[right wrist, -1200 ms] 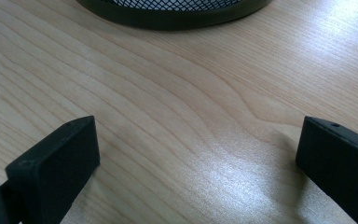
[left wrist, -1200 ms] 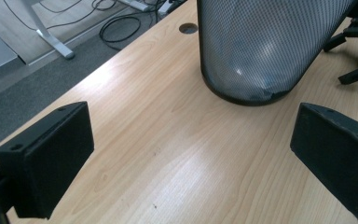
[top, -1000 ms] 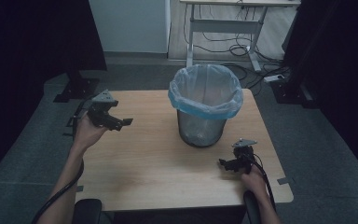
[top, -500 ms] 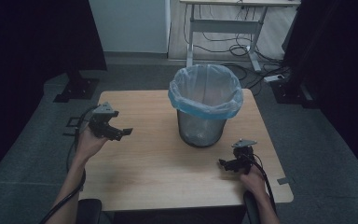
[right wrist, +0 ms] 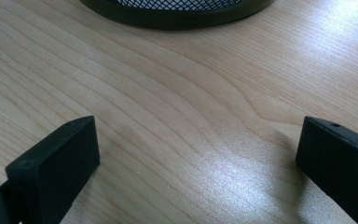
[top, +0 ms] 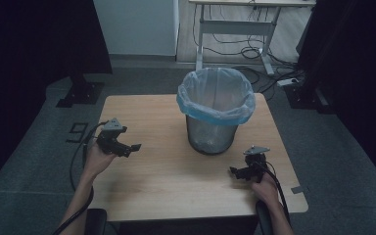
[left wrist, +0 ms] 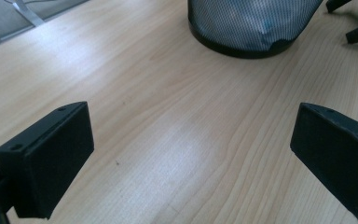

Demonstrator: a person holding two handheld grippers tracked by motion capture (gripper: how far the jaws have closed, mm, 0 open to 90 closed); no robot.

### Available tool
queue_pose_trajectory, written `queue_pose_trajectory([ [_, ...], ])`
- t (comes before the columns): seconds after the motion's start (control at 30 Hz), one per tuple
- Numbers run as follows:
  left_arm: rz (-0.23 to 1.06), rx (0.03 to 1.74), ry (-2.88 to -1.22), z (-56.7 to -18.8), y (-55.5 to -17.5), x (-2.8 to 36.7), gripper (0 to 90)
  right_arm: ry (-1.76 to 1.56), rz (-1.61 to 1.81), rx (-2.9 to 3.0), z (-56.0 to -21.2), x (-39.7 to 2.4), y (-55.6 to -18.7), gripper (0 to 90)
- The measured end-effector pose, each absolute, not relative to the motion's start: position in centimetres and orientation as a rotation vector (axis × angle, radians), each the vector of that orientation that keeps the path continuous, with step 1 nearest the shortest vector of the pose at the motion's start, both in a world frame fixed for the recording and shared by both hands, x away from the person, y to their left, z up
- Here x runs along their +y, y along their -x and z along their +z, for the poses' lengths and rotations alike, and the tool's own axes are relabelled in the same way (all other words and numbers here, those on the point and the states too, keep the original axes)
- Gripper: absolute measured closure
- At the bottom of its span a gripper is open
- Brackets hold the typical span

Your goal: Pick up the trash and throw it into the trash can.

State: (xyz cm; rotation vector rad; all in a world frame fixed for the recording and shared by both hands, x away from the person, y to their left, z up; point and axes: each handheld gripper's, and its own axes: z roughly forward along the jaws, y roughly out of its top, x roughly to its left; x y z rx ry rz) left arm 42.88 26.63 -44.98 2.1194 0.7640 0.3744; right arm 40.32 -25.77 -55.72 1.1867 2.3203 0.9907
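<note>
A mesh wastebasket (top: pixel 214 131) with a blue bag liner (top: pixel 215 98) stands near the far edge of the wooden tabletop (top: pixel 166 181), toward its right side. The left gripper (top: pixel 133 147) hovers by the left edge and the right gripper (top: pixel 233 171) sits near the front right corner. Both have jaws wide apart and hold nothing, so they look ready to start

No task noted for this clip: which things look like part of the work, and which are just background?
Likely in play: mesh bin with blue liner; left gripper and right gripper, both open; table.
Background: desk frame; floor cables; black stand base.
</note>
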Motion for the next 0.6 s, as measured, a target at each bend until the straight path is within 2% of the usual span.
queue_pose_trajectory([
  [0.6, 0.317, 0.823, -2.118, -51.0, -41.8, 26.8, 0.0, -1.184, 0.992, 2.32, -55.7, -25.8, -40.3, 0.0],
])
